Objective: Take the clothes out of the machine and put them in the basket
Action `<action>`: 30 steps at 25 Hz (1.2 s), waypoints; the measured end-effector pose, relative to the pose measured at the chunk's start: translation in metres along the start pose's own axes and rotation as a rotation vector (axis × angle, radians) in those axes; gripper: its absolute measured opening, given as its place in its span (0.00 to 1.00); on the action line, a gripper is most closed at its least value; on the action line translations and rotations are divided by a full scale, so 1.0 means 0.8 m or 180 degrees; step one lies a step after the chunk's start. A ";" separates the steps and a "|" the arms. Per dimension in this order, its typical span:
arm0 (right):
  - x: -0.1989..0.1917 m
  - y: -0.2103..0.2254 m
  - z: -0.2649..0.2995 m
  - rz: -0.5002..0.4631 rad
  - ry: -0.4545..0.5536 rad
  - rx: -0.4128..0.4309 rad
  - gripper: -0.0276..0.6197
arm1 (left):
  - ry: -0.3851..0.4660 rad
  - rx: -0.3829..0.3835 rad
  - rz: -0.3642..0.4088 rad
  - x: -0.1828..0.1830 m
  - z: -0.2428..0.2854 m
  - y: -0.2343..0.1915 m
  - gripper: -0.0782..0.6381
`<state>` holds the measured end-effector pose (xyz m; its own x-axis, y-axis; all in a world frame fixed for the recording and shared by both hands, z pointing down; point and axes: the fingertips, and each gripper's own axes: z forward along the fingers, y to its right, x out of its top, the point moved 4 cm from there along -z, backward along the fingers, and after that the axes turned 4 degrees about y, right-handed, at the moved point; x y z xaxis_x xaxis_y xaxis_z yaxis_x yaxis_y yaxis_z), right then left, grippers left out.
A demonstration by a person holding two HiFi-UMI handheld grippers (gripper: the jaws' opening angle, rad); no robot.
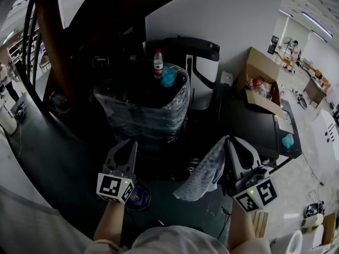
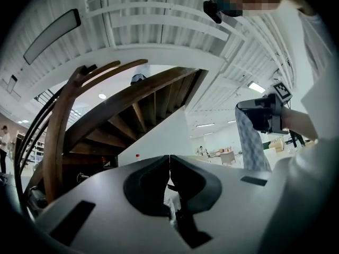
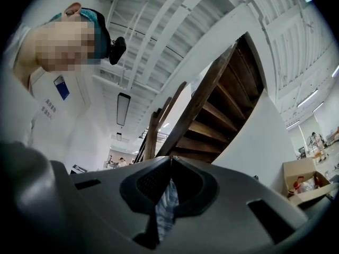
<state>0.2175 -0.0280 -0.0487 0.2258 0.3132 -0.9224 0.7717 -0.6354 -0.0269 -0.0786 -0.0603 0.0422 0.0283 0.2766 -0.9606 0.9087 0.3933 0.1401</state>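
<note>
My right gripper (image 1: pixel 229 139) is shut on a blue-grey checked cloth (image 1: pixel 204 173), which hangs down from its tips to the left. In the right gripper view the cloth (image 3: pixel 167 205) shows pinched between the jaws of the right gripper (image 3: pixel 170 159). The left gripper view shows the same cloth (image 2: pixel 249 144) hanging at the right. My left gripper (image 1: pixel 130 143) is held level beside it with its jaws together and nothing hanging from them; its tips (image 2: pixel 169 156) meet. Both grippers point slightly upward. No machine or basket can be made out.
A bin wrapped in plastic film (image 1: pixel 143 112) stands ahead, with a bottle (image 1: pixel 158 63) and a blue item (image 1: pixel 168 77) on top. An open cardboard box (image 1: pixel 259 81) sits on a dark table (image 1: pixel 259 126) at the right. A wooden staircase (image 2: pixel 127 115) rises on the left.
</note>
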 end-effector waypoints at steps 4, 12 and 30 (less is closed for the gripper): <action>-0.010 -0.049 0.050 -0.0034 0.0023 0.0217 0.07 | 0.0014 0.0219 0.0018 0.001 -0.046 -0.054 0.14; -0.034 -0.158 0.151 0.0107 0.0121 0.0918 0.07 | 0.0020 0.0807 -0.0006 -0.003 -0.153 -0.134 0.14; -0.162 -0.358 0.291 0.0852 -0.0191 0.2613 0.07 | -0.0372 0.2210 0.0181 -0.020 -0.324 -0.208 0.14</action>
<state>-0.1711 -0.0507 -0.0108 0.2889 0.0572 -0.9557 0.0183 -0.9984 -0.0542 -0.3379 0.0970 0.0962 0.0928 0.1690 -0.9812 0.9590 -0.2801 0.0424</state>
